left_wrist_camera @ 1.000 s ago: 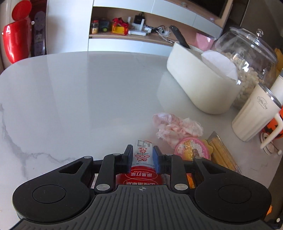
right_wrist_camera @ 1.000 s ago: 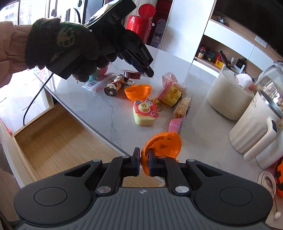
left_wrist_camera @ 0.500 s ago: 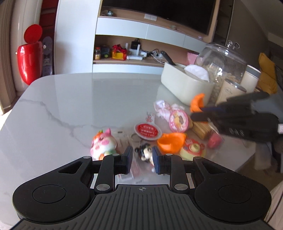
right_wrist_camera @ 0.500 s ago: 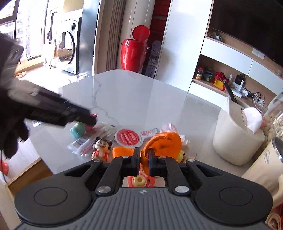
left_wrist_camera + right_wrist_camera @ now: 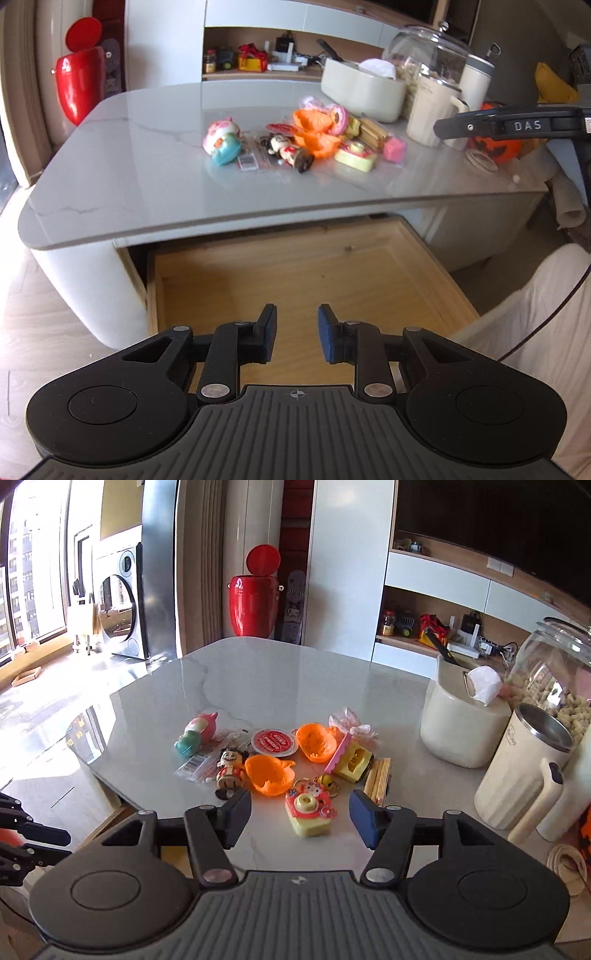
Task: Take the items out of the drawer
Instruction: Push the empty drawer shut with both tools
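Left gripper (image 5: 296, 332): jaws apart, nothing between them. It hangs above the pulled-out wooden drawer (image 5: 310, 273), whose visible floor is bare. Beyond the drawer, ahead of the fingers, is the marble tabletop (image 5: 147, 173) carrying the items.

Items ahead of the left gripper, from its left to its right:
- pink and teal animal toy (image 5: 221, 142)
- clear packet (image 5: 251, 157) with a barcode label
- small doll figure (image 5: 290, 151), lying down
- two orange shell halves (image 5: 317, 133)
- yellow toy camera (image 5: 355, 155)
- pink block (image 5: 394, 149)

Right gripper (image 5: 300, 818): jaws wide apart, empty, held over the near edge of the tabletop. In the left wrist view its black body (image 5: 517, 125) marked "DAS" extends in from the right edge.

Items ahead of the right gripper, left to right: the animal toy, the doll, a round red-printed lid (image 5: 274, 741), the two shell halves lying open side up, the toy camera directly between the fingers, and a cream jug (image 5: 524, 775) far right.
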The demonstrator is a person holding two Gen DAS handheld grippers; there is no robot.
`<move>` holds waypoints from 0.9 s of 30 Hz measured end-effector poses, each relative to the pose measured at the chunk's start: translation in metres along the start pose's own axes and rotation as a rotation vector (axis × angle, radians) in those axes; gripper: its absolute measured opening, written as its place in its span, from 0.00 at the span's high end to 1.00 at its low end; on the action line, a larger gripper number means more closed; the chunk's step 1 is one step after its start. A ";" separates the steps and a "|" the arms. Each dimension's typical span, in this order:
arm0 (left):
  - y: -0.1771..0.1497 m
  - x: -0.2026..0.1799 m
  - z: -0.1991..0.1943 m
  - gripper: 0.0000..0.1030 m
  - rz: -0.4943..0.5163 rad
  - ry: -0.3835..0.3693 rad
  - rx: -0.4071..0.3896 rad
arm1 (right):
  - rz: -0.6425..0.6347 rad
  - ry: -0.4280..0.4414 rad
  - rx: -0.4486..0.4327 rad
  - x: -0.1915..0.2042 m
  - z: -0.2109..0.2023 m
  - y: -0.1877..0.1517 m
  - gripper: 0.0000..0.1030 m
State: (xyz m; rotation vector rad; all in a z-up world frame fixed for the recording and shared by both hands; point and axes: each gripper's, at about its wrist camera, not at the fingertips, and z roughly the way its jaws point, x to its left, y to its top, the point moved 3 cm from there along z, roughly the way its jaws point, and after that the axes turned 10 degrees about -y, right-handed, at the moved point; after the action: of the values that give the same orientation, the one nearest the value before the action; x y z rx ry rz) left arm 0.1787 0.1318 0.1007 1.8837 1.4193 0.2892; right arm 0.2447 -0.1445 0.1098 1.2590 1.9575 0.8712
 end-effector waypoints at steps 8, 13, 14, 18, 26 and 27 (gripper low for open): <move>-0.074 -0.035 0.015 0.74 -0.023 -0.008 0.151 | 0.024 0.164 0.239 0.041 -0.080 -0.110 0.24; -0.078 -0.031 0.031 0.74 -0.053 0.062 0.129 | 0.077 0.201 0.457 0.073 -0.050 -0.176 0.25; -0.074 -0.029 0.033 0.74 -0.063 0.082 0.098 | 0.088 0.185 0.471 0.074 -0.043 -0.181 0.25; -0.067 -0.019 0.043 0.74 -0.128 0.096 0.031 | 0.154 0.124 0.477 0.066 -0.023 -0.175 0.25; -0.022 0.006 0.092 0.74 -0.202 0.200 -0.113 | 0.098 -0.104 0.296 0.069 0.016 -0.165 0.27; -0.017 0.009 0.097 0.74 -0.205 0.211 -0.128 | 0.127 -0.112 0.301 0.066 0.022 -0.164 0.27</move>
State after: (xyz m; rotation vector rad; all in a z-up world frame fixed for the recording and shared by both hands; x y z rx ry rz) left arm 0.2256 0.1006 0.0196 1.6267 1.6785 0.4774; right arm 0.1584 -0.1317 -0.0458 1.5833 1.9866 0.5645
